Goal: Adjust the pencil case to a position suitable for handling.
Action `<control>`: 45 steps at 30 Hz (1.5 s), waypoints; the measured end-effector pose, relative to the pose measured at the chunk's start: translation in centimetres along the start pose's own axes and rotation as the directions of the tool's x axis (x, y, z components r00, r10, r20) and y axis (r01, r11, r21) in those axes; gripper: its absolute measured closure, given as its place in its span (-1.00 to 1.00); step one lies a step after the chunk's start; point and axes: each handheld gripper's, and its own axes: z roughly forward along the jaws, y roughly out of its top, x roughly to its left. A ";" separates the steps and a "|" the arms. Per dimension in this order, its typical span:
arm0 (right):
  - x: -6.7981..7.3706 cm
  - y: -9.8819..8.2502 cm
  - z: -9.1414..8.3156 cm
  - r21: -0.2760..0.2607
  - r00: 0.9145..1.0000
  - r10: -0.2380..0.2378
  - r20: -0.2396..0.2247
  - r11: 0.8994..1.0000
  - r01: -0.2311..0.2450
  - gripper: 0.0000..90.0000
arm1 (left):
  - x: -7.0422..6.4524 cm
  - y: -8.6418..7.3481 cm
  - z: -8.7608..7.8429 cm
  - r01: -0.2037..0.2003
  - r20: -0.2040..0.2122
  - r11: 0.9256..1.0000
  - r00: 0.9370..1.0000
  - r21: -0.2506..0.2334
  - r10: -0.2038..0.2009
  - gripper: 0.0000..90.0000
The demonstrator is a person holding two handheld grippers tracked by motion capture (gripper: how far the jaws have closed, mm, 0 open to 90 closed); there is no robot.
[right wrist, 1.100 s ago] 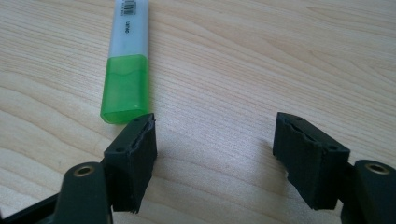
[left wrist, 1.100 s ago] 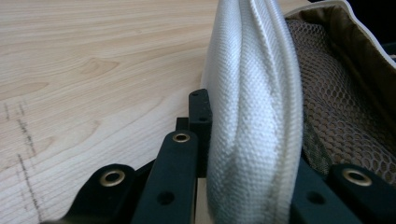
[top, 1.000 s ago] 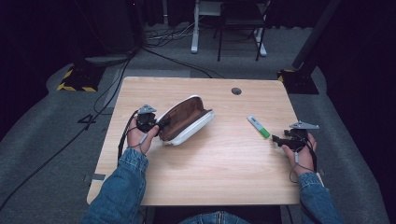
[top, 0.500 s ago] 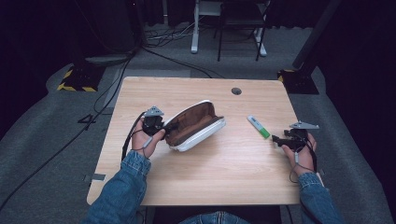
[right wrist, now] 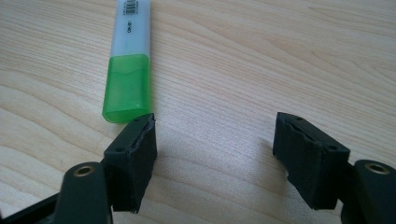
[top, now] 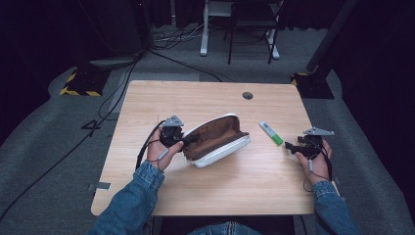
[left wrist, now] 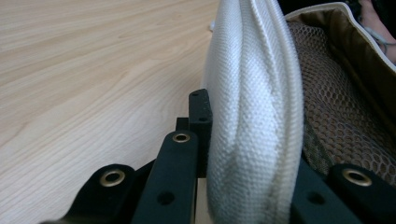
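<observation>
White canvas pouch (top: 218, 141) lies open near the centre of the wooden counter (top: 210, 196), its brown mesh lining showing. The left hand-held gripper (top: 190, 140) is clamped on the pouch's wall at its 9 o'clock end. A green-capped marker (top: 270, 132) lies at 3 o'clock from the pouch, apart from it. The right hand-held gripper (right wrist: 215, 154) sits at 4 o'clock from the marker, jaws apart with nothing between them, one jaw tip just beside the green cap.
</observation>
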 end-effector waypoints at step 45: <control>0.0 0.0 0.0 0.001 1.000 -0.004 -0.002 1.000 0.004 -0.31 | -3.7 -2.2 4.6 -0.052 0.192 0.994 0.981 0.099 0.032 0.86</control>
